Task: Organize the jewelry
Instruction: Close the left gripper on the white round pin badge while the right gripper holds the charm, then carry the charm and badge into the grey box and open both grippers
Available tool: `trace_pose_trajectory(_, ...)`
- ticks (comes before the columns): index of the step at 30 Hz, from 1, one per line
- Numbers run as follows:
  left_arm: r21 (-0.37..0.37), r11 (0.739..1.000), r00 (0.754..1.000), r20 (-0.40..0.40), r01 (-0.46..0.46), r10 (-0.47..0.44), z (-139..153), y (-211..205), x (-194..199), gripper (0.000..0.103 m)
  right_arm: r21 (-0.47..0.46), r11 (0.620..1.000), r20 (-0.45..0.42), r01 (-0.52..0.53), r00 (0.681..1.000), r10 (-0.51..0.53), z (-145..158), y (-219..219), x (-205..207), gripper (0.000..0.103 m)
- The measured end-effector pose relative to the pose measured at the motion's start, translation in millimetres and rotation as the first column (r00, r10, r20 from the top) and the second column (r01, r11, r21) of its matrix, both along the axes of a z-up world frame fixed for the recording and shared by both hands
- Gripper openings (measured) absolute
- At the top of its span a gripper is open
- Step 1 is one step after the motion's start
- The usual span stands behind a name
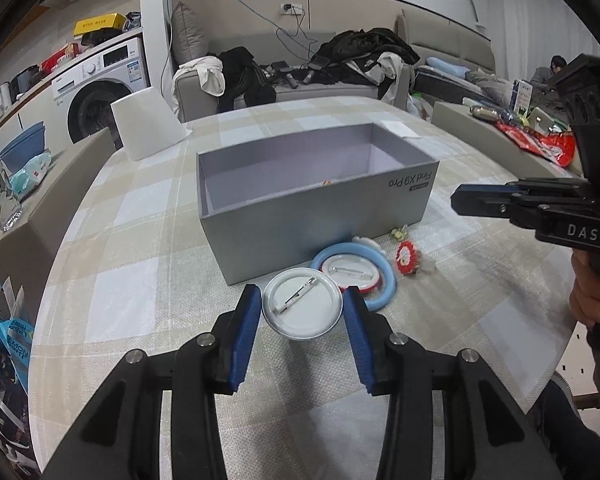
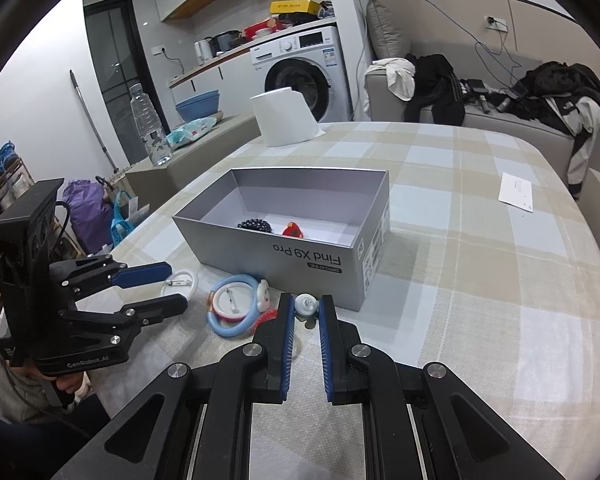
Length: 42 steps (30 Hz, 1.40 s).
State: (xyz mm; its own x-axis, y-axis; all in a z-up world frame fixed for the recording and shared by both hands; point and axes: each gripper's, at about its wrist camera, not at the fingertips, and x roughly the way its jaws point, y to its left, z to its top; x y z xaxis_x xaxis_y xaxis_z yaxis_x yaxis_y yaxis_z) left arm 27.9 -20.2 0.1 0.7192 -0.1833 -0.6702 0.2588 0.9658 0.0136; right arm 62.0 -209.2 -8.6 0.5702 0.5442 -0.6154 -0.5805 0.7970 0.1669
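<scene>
My open left hand-held gripper (image 1: pixel 302 308) straddles the white badge (image 1: pixel 302 307) before the box (image 1: pixel 300 216); I'd close squarely on its rim. Right hand-held gripper (image 2: pixel 304 314) open.

We've got a checked table (image 2: pixel 480 264). On it: a grey box (image 2: pixel 300 264), badges (image 1: pixel 302 310), a paper roll (image 2: pixel 284 118).

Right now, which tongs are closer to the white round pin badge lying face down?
Left. The left tongs are open with the white pin badge between their fingers. The right tongs are farther along, beside the grey box, around a small white charm.
</scene>
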Motion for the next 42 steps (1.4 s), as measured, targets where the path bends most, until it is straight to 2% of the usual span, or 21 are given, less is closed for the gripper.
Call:
trace_pose_trajectory(9,-0.064,0.998,0.994,0.105,-0.012,0.019,31,-1,1,0.037,0.126,0.992,0.058,-0.01,0.998,0.003,20,-8,-6,0.011)
trace_pose_trajectory(17,-0.1,0.994,0.989,0.137,-0.048,0.062,48,4,37,0.037,0.203,0.979,0.048,-0.003,0.999,-0.007,38,-2,14,0.011)
trace_pose_trajectory(21,-0.114,0.99,0.989,0.12,-0.077,0.09,44,7,63,0.037,0.225,0.974,0.028,-0.005,1.0,-0.002,45,8,34,0.011)
trace_pose_trajectory(24,-0.122,0.988,0.988,0.108,-0.097,0.111,31,8,63,0.037,0.23,0.973,0.02,0.0,1.0,-0.005,43,15,46,0.011)
trace_pose_trajectory(29,-0.104,0.989,0.992,0.061,-0.105,0.112,17,8,65,0.037,0.241,0.97,-0.078,0.022,0.997,-0.003,19,10,62,0.011)
trace_pose_trajectory(33,-0.105,0.988,0.992,0.055,-0.11,0.117,18,8,63,0.037,0.275,0.96,-0.136,0.053,0.991,-0.016,13,0,70,0.011)
trace_pose_trajectory(38,-0.096,0.989,0.992,0.043,-0.113,0.117,16,7,65,0.037,0.26,0.964,-0.142,0.052,0.99,-0.016,11,3,67,0.012)
trace_pose_trajectory(42,-0.104,0.989,0.993,0.039,-0.107,0.111,17,7,63,0.037,0.255,0.966,-0.146,0.049,0.989,-0.012,11,4,68,0.017)
